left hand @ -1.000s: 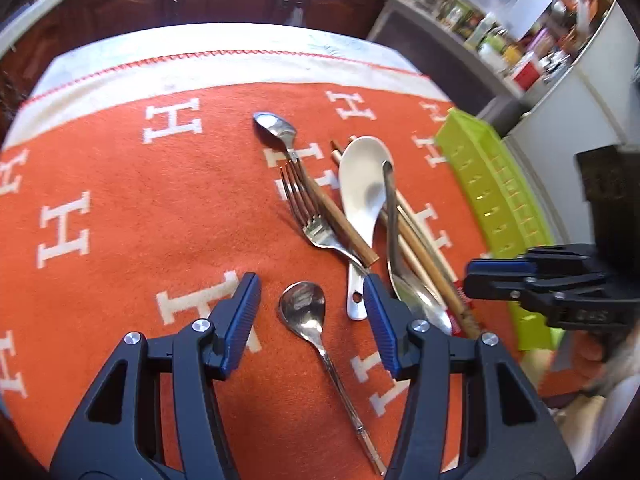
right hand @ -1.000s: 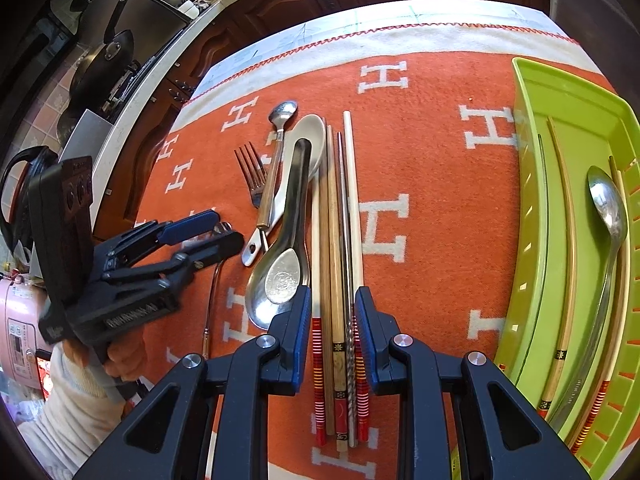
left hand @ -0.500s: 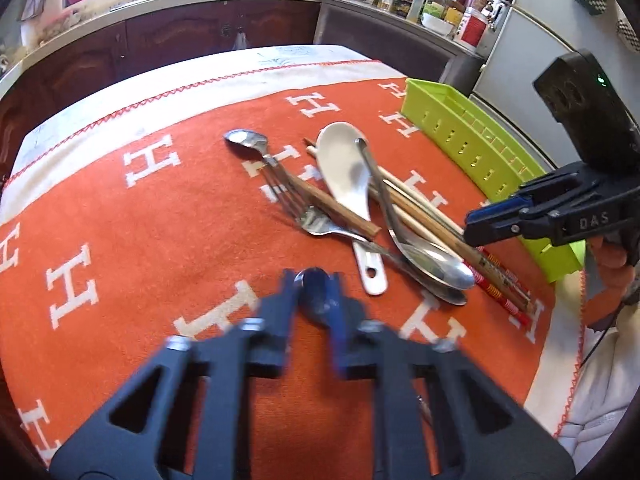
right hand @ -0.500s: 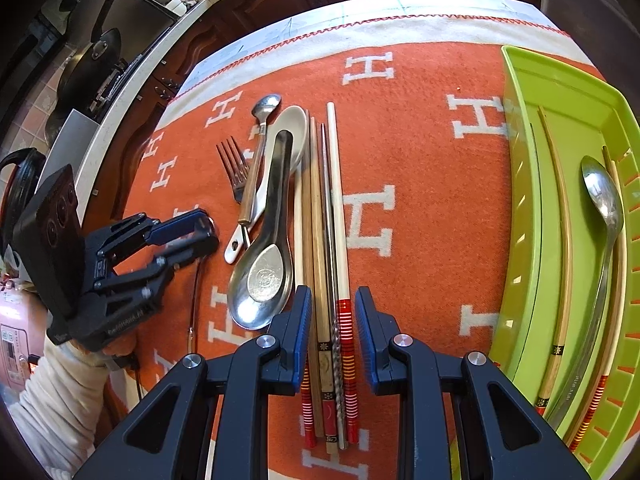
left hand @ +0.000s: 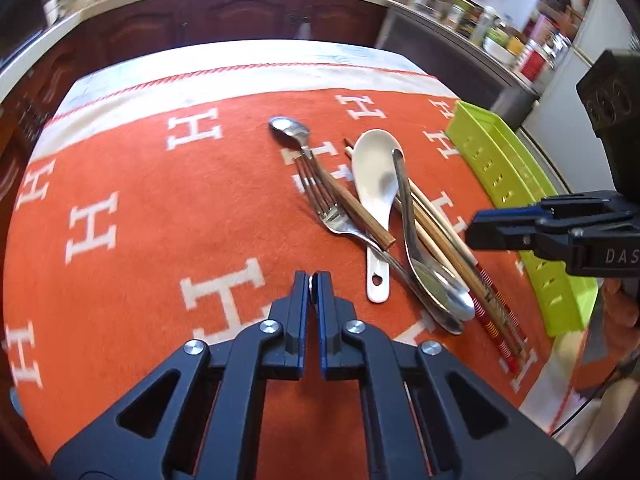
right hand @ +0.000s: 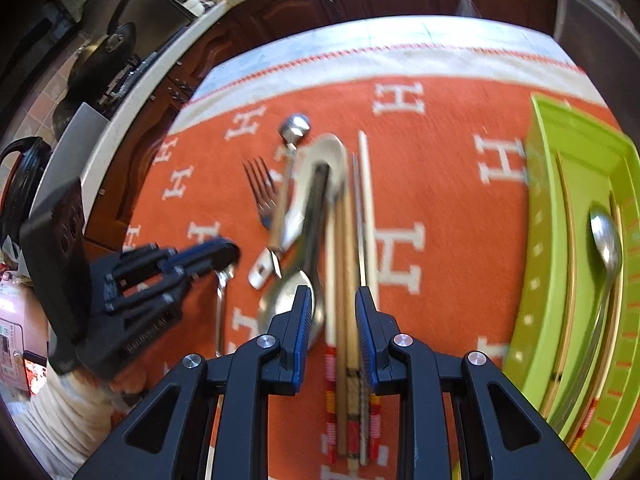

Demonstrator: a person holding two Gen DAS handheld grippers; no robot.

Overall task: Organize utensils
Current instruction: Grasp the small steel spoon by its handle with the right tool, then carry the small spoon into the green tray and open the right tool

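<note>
My left gripper (left hand: pixel 312 280) is shut on the bowl of a small metal spoon (right hand: pixel 219 312), whose handle hangs below the jaws in the right wrist view. My right gripper (right hand: pixel 333 292) hovers open over several chopsticks (right hand: pixel 346 240) lying side by side on the cloth; its pads are not pressing on them. Beside the chopsticks lie a large metal spoon (left hand: pixel 436 284), a white ceramic spoon (left hand: pixel 374 176), a fork (left hand: pixel 320 196) and a wooden-handled spoon (left hand: pixel 290 128). The green tray (right hand: pixel 540 240) at the right holds a metal spoon (right hand: pixel 606 240) and chopsticks (right hand: pixel 570 240).
An orange cloth (left hand: pixel 140 184) with white H letters covers the table, whose far edge is white. Dark kitchen cabinets (left hand: pixel 240 12) stand behind. A pan (right hand: pixel 108 48) sits on a stove at the far left. A person's sleeve (right hand: pixel 60 412) shows under the left gripper.
The left gripper's jaws have closed on the small spoon's bowl and raised it off the cloth. The right gripper has drifted slightly over the chopsticks, its gap unchanged.
</note>
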